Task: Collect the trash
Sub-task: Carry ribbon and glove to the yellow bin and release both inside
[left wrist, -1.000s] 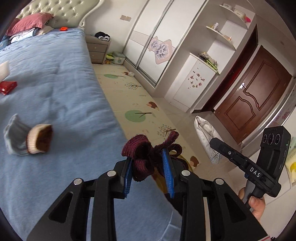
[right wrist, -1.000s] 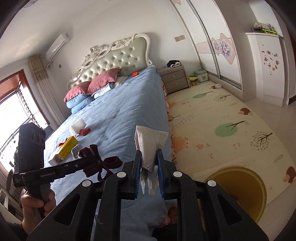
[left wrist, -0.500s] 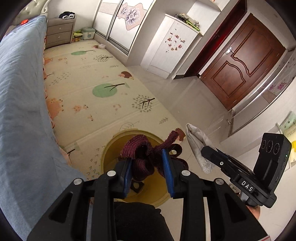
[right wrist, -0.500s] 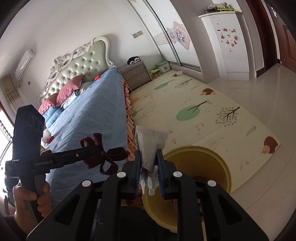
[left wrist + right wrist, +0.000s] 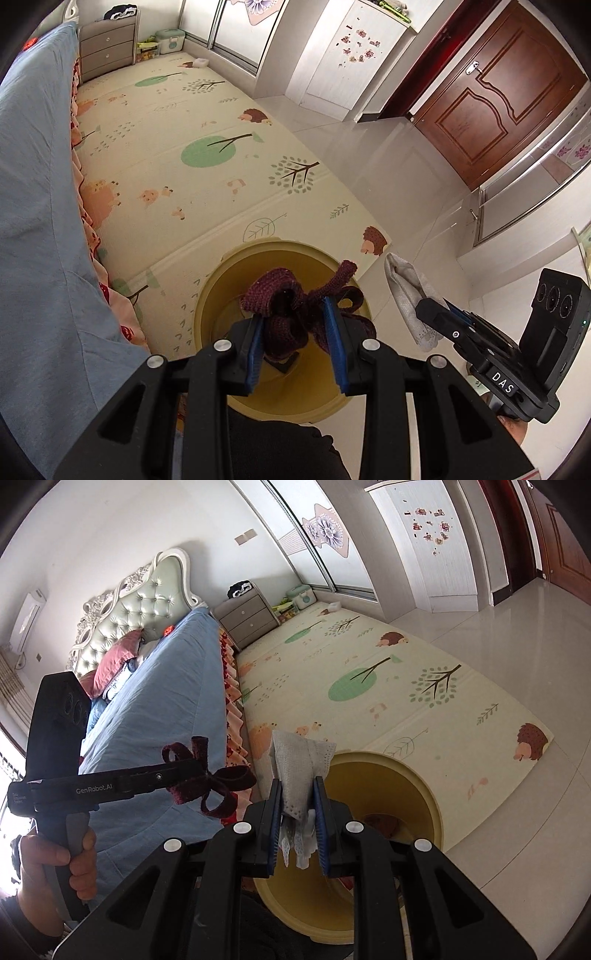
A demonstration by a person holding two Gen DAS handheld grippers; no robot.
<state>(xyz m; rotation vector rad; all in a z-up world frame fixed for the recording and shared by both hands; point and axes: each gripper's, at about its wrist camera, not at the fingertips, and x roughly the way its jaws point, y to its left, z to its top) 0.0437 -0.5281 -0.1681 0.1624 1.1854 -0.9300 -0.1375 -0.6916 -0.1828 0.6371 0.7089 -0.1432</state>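
A blue-covered bed (image 5: 33, 206) flanked the patterned play mat (image 5: 207, 166); a yellow bin (image 5: 236, 280) stood at the mat's near edge. The left gripper (image 5: 295, 325) clenched a maroon knitted rag (image 5: 291, 310) above the bin's mouth. The right gripper (image 5: 297, 812) clenched a white tissue (image 5: 299, 764) over the bin's rim.

Maroon knit scrap (image 5: 291, 314) — coarse, ribbed yarn, matt — between blue ridged pads (image 5: 334, 343) of matt black plastic left gripper (image 5: 295, 345). White tissue (image 5: 301, 771) — thin, embossed paper — in right gripper (image 5: 297, 834). Yellow bin (image 5: 214, 291) smooth plastic, slight sheen. Bedsheet (image 5: 33, 221) soft blue cloth; floor tiles (image 5: 399, 173) glossy, reflective; door (image 5: 502, 88) dark polished wood; play mat (image 5: 177, 162) smooth, printed.
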